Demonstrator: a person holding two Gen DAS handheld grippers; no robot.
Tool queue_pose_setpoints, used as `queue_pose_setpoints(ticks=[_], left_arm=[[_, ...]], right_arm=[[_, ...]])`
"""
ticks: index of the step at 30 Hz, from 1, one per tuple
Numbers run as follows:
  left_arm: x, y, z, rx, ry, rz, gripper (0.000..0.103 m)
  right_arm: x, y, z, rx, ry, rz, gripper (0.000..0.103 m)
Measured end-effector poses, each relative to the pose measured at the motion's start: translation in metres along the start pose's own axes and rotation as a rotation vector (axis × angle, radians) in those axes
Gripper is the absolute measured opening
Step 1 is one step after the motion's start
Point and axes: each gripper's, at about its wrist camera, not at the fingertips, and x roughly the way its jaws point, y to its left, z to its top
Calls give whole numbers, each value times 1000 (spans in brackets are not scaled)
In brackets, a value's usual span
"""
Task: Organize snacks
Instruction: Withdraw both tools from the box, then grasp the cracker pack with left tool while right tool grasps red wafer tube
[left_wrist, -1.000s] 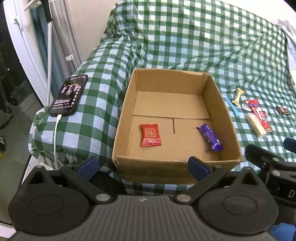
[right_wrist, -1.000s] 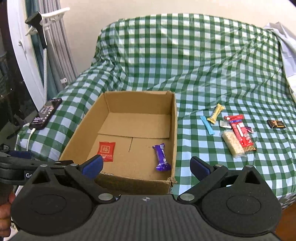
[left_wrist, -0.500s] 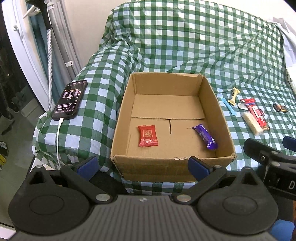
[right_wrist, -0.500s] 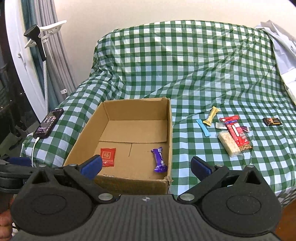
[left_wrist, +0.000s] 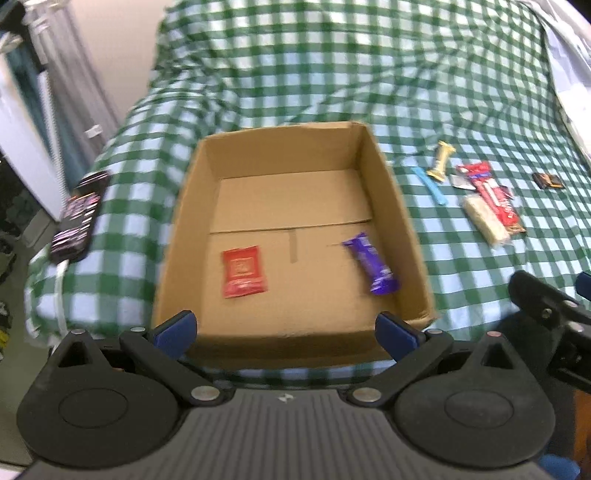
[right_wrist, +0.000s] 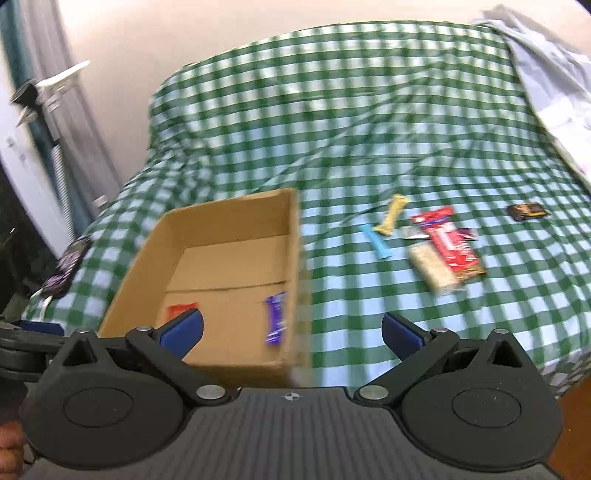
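Observation:
An open cardboard box (left_wrist: 391, 192) (right_wrist: 293, 236) sits on the green checked cloth. Inside lie a red packet (left_wrist: 243, 271) (right_wrist: 177, 311) and a purple bar (left_wrist: 370, 267) (right_wrist: 276, 321). Right of the box lie loose snacks: a blue stick (left_wrist: 431, 185) (right_wrist: 376, 242), a yellow bar (left_wrist: 440, 161) (right_wrist: 392, 214), a red bar (left_wrist: 493, 194) (right_wrist: 448, 238), a pale bar (left_wrist: 484, 220) (right_wrist: 432, 271) and a dark wrapper (left_wrist: 547, 181) (right_wrist: 526, 211). My left gripper (left_wrist: 286, 330) is open and empty before the box's near wall. My right gripper (right_wrist: 291, 330) is open and empty, near the box's front right corner.
A phone (left_wrist: 79, 218) (right_wrist: 66, 267) on a white cable lies on the cloth left of the box. A curtain and a stand (right_wrist: 48, 110) are at the far left. A white sheet (right_wrist: 546, 74) covers the far right. The cloth's front edge drops off near me.
Both views are now blurred by motion. Both grippers have moved forward and upward, so the box and snacks look nearer; the right view has shifted toward the loose snacks.

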Motion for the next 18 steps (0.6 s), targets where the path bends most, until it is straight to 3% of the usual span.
queue_pose_setpoints(ticks=[12,18], left_arm=[[84,-167,93,146,53,-137,103],[151,-254,127,183,119,-191,103]], right_arm=[[19,-168,5,259,-37,-305,102],[34,-233,2,356,-15,-393,102]])
